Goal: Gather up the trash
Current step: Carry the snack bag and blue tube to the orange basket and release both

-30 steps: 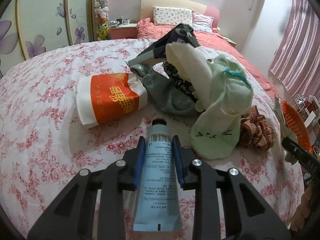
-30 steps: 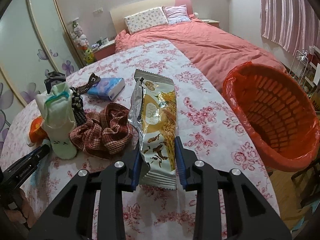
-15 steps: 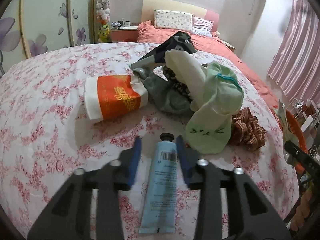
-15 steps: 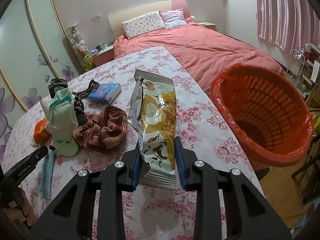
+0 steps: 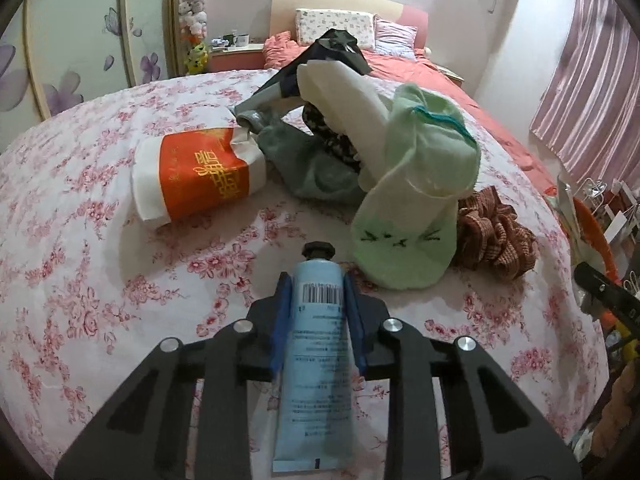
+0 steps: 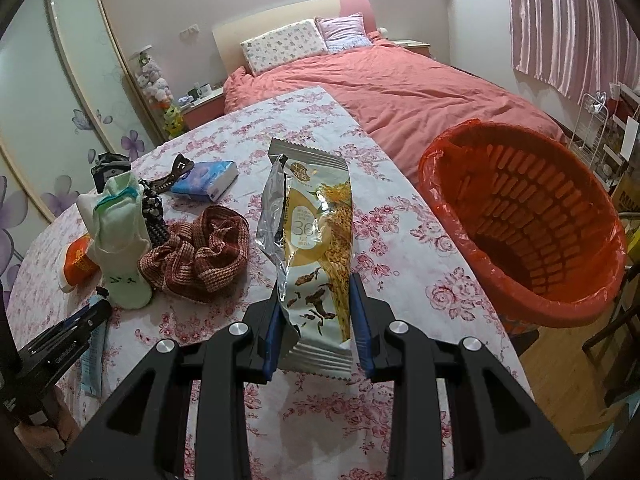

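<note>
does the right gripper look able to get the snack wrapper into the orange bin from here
Probably yes: the right gripper holds the snack wrapper, and the orange bin stands open beside the table with nothing between.

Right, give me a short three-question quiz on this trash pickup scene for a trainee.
1. True or false: the right gripper holds a snack wrapper.
2. What lies between the fingers of the left gripper, whose jaws are closing?
A. a blue tube
B. a green sock
C. a tissue pack
3. What colour is the liner of the waste basket at the table's edge?

Key:
1. True.
2. A, the blue tube; the green sock lies beyond it on the floral tablecloth.
3. Orange-red.
</note>
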Motion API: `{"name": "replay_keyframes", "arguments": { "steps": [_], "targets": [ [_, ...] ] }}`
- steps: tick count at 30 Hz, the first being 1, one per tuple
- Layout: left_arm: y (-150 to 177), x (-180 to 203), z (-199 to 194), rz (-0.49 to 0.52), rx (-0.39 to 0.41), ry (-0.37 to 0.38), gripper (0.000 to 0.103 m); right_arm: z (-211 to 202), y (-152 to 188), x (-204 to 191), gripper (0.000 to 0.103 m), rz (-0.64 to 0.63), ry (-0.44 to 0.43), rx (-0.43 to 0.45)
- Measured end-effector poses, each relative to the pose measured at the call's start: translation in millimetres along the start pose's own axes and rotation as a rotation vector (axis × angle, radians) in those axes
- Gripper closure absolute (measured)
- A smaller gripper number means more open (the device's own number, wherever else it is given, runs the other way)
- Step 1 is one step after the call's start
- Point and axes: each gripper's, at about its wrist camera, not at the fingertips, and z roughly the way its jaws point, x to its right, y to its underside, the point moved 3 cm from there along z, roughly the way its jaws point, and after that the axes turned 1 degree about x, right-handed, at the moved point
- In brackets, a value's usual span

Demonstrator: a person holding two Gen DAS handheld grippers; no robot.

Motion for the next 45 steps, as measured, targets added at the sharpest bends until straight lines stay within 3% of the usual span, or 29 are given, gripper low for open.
{"name": "replay_keyframes", "arguments": {
  "steps": [9,16,26,35,45],
  "targets": [
    [-5,-4,-18,-0.023,0.041,0.010,0.076,-11,-2,6,0.072,0.012,-0.012,0.025],
    [-19,20,-54,-0.003,0.095,0.070,0.076,-28,-10,16,0.072,0.032,-0.028,0.070],
    [-41,121,-79,0.094,0.152,0.248,0.076,-53,-27,52,0.072,0.067,0.007,0.157],
    [-47,238,-54,0.208,0.110,0.422,0.076,-58,-41,123,0.072,0.171,0.080,0.198],
    [-36,335,-6,0.318,0.027,0.500,0.076,-33,-45,184,0.072,0.264,0.132,0.193]
  ]
}}
